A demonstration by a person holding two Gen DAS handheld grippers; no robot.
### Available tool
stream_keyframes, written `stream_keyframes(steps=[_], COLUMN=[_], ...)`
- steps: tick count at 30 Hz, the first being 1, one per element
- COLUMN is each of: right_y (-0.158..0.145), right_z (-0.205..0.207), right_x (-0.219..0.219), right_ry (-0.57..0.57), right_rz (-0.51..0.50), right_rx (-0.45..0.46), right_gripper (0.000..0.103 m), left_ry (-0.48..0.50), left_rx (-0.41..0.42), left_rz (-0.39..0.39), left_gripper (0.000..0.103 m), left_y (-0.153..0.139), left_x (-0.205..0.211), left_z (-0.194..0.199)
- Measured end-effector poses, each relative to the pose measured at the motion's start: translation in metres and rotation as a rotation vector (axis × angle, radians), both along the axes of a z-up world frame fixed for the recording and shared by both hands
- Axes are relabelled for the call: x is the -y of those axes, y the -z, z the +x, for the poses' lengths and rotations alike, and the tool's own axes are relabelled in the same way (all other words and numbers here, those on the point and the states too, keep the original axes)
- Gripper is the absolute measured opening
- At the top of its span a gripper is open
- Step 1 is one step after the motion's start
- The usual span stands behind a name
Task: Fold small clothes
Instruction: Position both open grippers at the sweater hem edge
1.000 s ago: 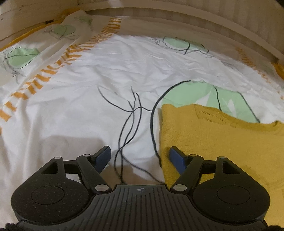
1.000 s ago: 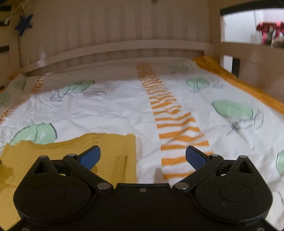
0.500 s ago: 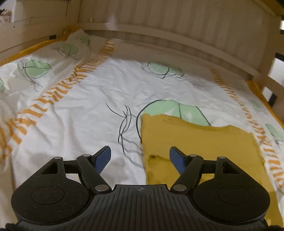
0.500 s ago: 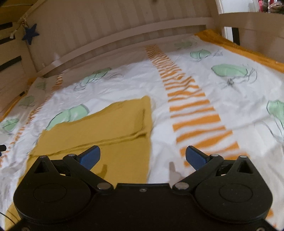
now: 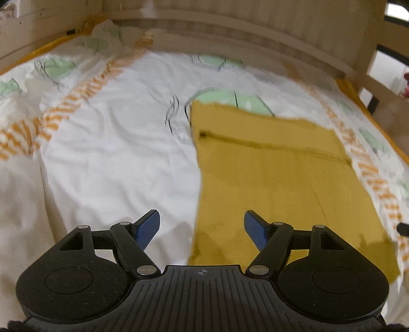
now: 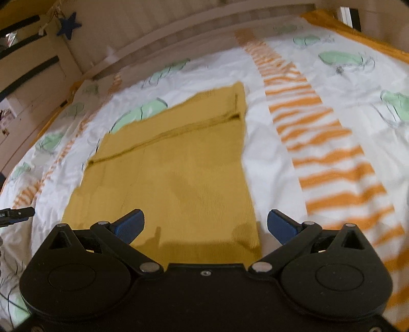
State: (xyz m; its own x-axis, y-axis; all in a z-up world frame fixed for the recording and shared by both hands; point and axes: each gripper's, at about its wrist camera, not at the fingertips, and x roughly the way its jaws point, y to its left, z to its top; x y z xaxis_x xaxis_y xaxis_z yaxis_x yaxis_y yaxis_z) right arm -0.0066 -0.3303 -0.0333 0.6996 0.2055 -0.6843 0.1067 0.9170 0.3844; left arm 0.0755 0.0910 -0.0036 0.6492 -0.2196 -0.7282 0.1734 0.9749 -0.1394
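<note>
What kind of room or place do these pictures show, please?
Probably a child's bedroom: a mustard-yellow garment lies on a bed with a leaf-printed white sheet, enclosed by a wooden slatted bed rail, with a blue star decoration hanging nearby.

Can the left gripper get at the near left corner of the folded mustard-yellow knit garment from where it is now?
Probably yes. The left gripper is open, holds nothing, and hangs above the mustard-yellow knit garment, whose left edge lies between its fingers. Only printed white bedsheet lies around that corner.

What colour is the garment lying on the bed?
Mustard yellow garment; clearest in the right wrist view.
</note>
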Motion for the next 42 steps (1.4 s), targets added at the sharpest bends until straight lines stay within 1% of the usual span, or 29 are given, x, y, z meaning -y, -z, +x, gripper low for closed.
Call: stream_keyframes(steps=[8, 10, 16, 21, 25, 27, 28, 32, 37, 42], right_y=[0.012, 0.015, 0.023, 0.029, 0.033, 0.033, 0.034, 0.036, 0.039, 0.040], right_z=[-0.025, -0.028, -0.031, -0.031, -0.029, -0.030, -0.030, -0.032, -0.032, -0.030], right_x=[0.007, 0.008, 0.009, 0.010, 0.013, 0.015, 0.015, 0.019, 0.025, 0.023], right_ry=[0.008, 0.014, 0.018, 0.019, 0.025, 0.026, 0.026, 0.033, 0.043, 0.037], right_rz=[0.047, 0.064, 0.096, 0.121, 0.154, 0.167, 0.174, 0.213, 0.280, 0.292], right_rx=[-0.087, -0.108, -0.142, -0.154, -0.159, -0.156, -0.154, -0.138, -0.107, -0.098], right_gripper=[0.103, 0.103, 0.103, 0.103, 0.103, 0.103, 0.103, 0.103, 0.103, 0.103], left_ry=[0.037, 0.035, 0.026, 0.027, 0.042, 0.051, 0.058, 0.069, 0.072, 0.095], left_rx=[-0.087, -0.102, -0.153, -0.153, -0.150, -0.145, -0.144, -0.143, -0.136, -0.141], left_rz=[0.030, 0.023, 0.002, -0.005, -0.019, -0.010, -0.007, 0.004, 0.000, -0.019], left_gripper=[0.072, 0.072, 0.072, 0.073, 0.083, 0.088, 0.093, 0.101, 0.102, 0.102], left_y=[0.030, 0.036, 0.053, 0.058, 0.061, 0.062, 0.063, 0.065, 0.067, 0.067], left_x=[0.005, 0.005, 0.004, 0.003, 0.005, 0.008, 0.010, 0.017, 0.018, 0.016], left_z=[-0.033, -0.039, -0.042, -0.041, -0.039, -0.039, -0.038, -0.035, -0.033, -0.030])
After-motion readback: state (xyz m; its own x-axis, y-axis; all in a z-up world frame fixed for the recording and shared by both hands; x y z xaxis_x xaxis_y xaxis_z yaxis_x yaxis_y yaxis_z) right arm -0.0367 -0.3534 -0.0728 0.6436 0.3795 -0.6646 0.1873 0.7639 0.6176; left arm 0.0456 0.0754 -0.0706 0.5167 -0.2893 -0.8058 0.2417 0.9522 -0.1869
